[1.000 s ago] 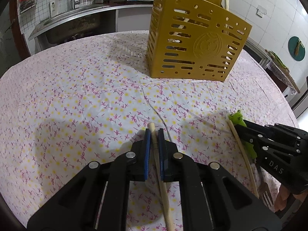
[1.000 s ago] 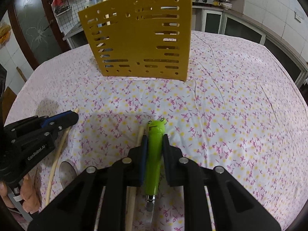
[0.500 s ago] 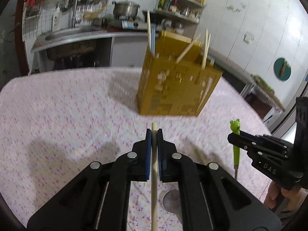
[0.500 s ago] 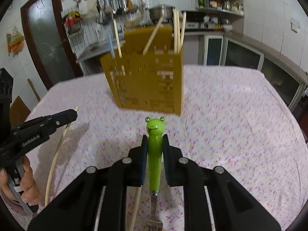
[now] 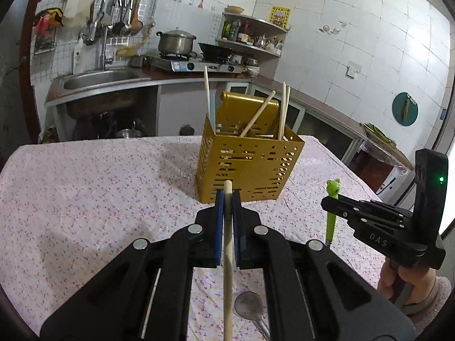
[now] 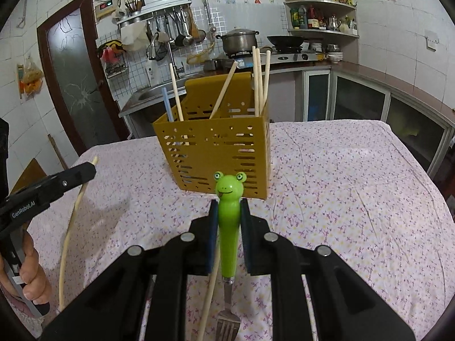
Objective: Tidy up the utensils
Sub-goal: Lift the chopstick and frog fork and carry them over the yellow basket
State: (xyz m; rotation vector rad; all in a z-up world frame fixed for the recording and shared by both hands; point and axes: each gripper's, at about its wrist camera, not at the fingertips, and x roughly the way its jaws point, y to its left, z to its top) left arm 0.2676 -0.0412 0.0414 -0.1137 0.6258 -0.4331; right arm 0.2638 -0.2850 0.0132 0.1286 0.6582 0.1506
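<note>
The left claw (image 5: 227,199) is clenched on a long pale wooden chopstick (image 5: 227,255) and the right claw (image 6: 229,213) grips a green frog-handled metal fork (image 6: 227,227), both held in the air short of the yellow perforated plastic utensil caddy (image 5: 247,167) on the floral-clothed table (image 5: 85,199). Each utensil hangs long below its claw, so its lower end may catch the caddy rim or the chopsticks leaning inside and twist loose. A second ago both claws were low over the table; now they have risen, the caddy's open top showing
</note>
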